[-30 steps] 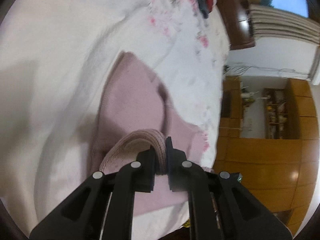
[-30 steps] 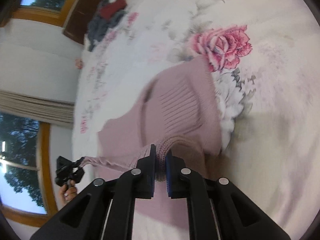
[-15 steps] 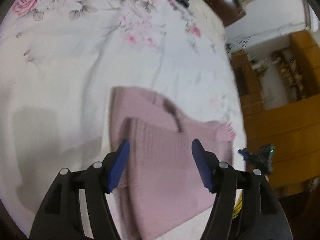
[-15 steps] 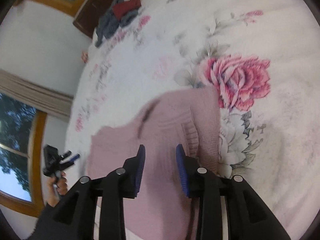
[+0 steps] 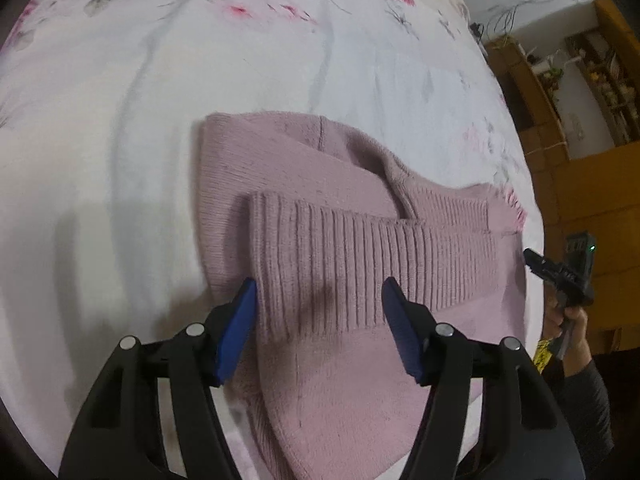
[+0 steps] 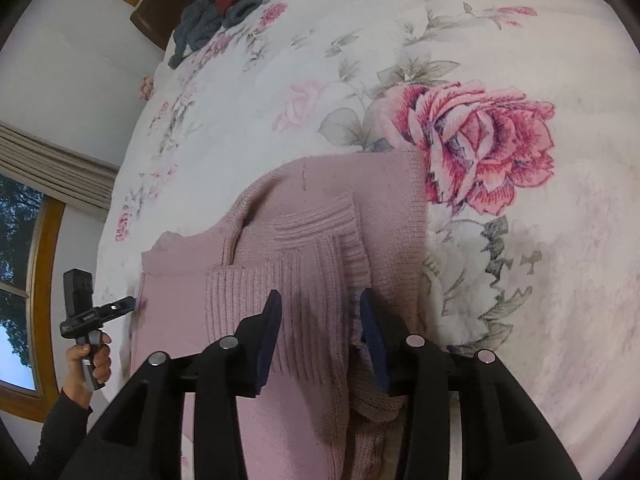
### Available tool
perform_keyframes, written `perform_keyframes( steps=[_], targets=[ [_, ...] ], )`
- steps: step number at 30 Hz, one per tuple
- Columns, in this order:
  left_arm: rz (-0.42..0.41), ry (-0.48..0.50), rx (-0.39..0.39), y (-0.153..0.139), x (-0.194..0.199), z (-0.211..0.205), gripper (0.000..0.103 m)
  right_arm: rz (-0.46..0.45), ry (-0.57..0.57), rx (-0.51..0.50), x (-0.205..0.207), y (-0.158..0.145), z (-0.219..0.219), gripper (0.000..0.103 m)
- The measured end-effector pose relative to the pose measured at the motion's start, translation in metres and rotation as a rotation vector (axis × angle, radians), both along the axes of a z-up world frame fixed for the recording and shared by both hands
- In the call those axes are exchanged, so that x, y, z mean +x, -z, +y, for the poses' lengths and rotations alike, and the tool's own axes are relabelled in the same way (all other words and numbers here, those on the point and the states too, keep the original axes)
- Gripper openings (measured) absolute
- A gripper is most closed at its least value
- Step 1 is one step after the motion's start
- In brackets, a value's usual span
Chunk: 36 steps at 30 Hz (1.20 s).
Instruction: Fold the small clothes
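Note:
A small pink knit sweater (image 5: 320,208) (image 6: 320,232) lies partly folded on the floral bedsheet, its ribbed hem band (image 5: 360,264) (image 6: 288,296) laid across the upper layer. My left gripper (image 5: 318,300) hangs open just above the ribbed band, blue pads apart, holding nothing. My right gripper (image 6: 318,312) is open too, over the ribbed band near the sweater's right side, with nothing between its fingers. Each gripper shows in the other's view: the right gripper (image 5: 556,272) at the sweater's far edge, the left gripper (image 6: 96,312) held in a hand.
The white bedsheet (image 6: 440,60) with pink roses spreads around the sweater. A heap of grey and red clothes (image 6: 224,8) lies at the far end by a dark wooden headboard. Wooden cabinets (image 5: 580,160) stand past the bed's edge. Windows and curtains (image 6: 48,168) line the wall.
Both grippers let go of the sweater's ribbed hem, opened and drew back. The hem now lies folded over the sweater on the bed.

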<state>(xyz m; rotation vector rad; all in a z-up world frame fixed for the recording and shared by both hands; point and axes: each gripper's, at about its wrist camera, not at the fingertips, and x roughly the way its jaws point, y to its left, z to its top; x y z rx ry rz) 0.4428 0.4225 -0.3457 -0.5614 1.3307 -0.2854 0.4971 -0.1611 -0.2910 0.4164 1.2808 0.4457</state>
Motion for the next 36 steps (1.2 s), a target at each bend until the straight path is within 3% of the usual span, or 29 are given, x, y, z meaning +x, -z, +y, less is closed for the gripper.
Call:
perform_keyframes(
  steps=[2, 6, 8, 10, 19, 25, 30, 36],
  targets=[
    [-0.004, -0.003, -0.005, 0.001, -0.001, 0.002, 0.021, -0.001, -0.001, 0.008, -0.001, 0.001, -0.003, 0.042],
    [-0.021, 0.000, -0.007, -0.002, -0.005, 0.006, 0.010, -0.017, -0.022, 0.010, -0.006, 0.003, -0.005, 0.033],
    [-0.049, -0.005, -0.010, -0.006, -0.009, 0.008, 0.010, -0.039, -0.031, 0.004, -0.008, 0.001, -0.004, 0.019],
    [-0.079, -0.014, -0.031, -0.013, -0.013, 0.009, 0.009, -0.064, -0.042, 0.004, -0.013, -0.001, -0.003, 0.015],
    [-0.190, -0.065, -0.083, -0.057, -0.026, 0.022, 0.007, -0.211, -0.037, 0.025, -0.030, -0.046, -0.002, 0.008],
    [-0.267, -0.105, -0.089, -0.096, 0.002, 0.036, 0.007, -0.298, 0.000, 0.015, -0.004, -0.088, 0.000, 0.008],
    [-0.230, -0.143, -0.056, -0.082, 0.045, 0.040, 0.007, -0.301, 0.039, -0.028, 0.037, -0.090, 0.007, 0.008],
    [-0.156, -0.153, -0.007, -0.043, 0.088, 0.038, 0.007, -0.246, 0.057, -0.132, 0.078, -0.056, 0.021, 0.008]
  ],
)
